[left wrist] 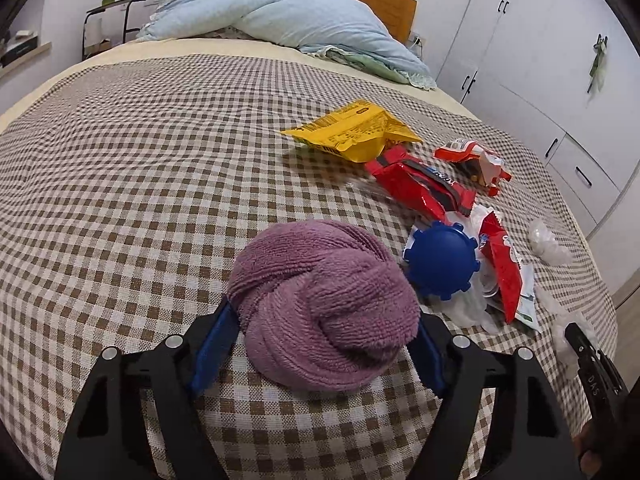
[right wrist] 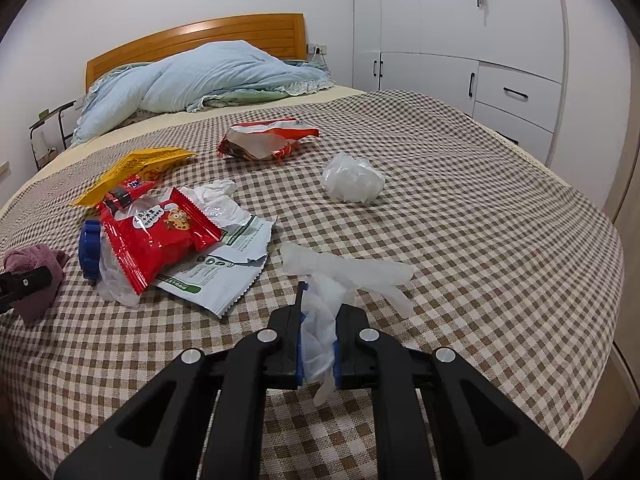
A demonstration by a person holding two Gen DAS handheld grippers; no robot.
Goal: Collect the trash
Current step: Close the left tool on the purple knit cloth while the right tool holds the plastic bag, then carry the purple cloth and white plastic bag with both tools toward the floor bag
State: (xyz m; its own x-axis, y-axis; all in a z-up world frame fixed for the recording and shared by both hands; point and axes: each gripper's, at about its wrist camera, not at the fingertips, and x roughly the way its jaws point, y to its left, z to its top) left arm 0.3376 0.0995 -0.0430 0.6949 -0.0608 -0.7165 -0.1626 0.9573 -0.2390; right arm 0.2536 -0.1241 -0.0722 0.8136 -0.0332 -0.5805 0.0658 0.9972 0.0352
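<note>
Purple towel (left wrist: 320,304); blue lid (left wrist: 440,258); yellow wrapper (left wrist: 352,130); brown-checked bedspread (left wrist: 160,160).

You see a fuzzy purple towel (left wrist: 324,304), a thin translucent plastic glove (right wrist: 340,276), a glossy red foil wrapper (right wrist: 160,236), a matt woven checked blanket (left wrist: 140,168) and a smooth wooden headboard (right wrist: 200,40)
</note>
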